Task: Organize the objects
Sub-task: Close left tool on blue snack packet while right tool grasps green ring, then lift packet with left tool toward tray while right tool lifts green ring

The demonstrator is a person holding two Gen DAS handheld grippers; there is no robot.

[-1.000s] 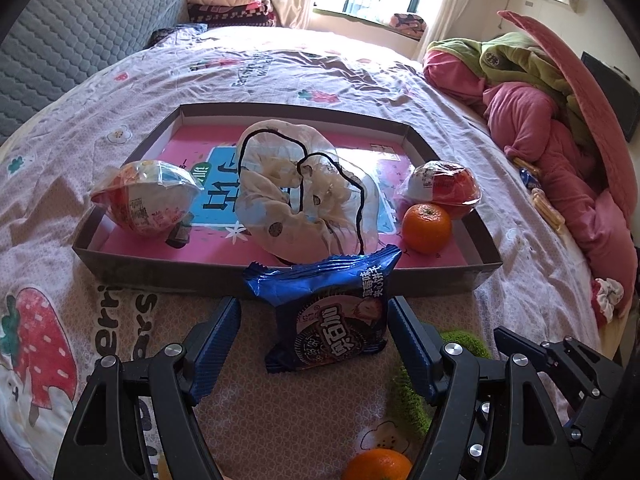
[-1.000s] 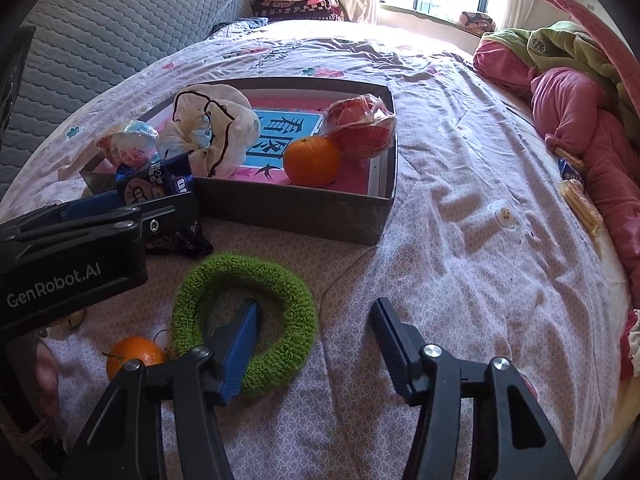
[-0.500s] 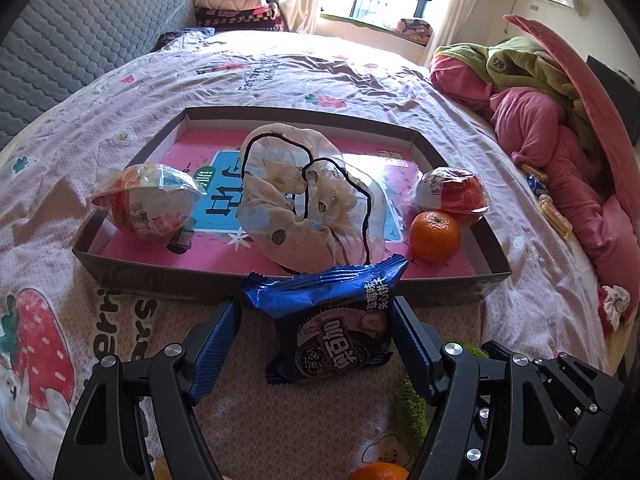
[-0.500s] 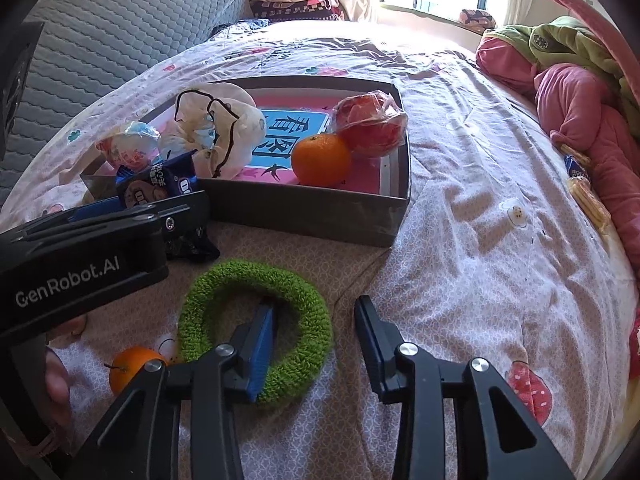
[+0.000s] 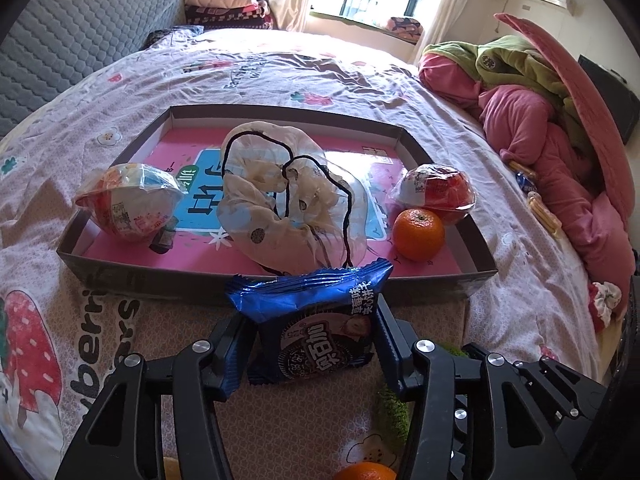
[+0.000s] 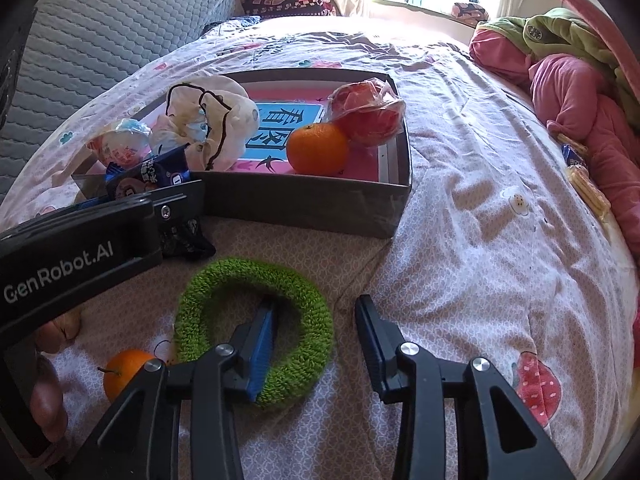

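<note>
Cookies point(image 5: 316, 336), a blue packet, sit clamped upright between the left gripper point(image 5: 310, 344) fingers, just short of the box point(image 5: 276, 280) wall at 12 o'clock; an orange point(image 5: 419, 234) lies inside at 1 o'clock. Right view: the right gripper point(image 6: 316, 340) gapes open, one finger point(image 6: 262, 354) inside the green ring point(image 6: 256, 328), another orange point(image 6: 122, 372) at 9 o'clock.

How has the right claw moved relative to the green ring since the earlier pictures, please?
Yes: the right claw advanced; its left finger is now inside the green ring.
</note>
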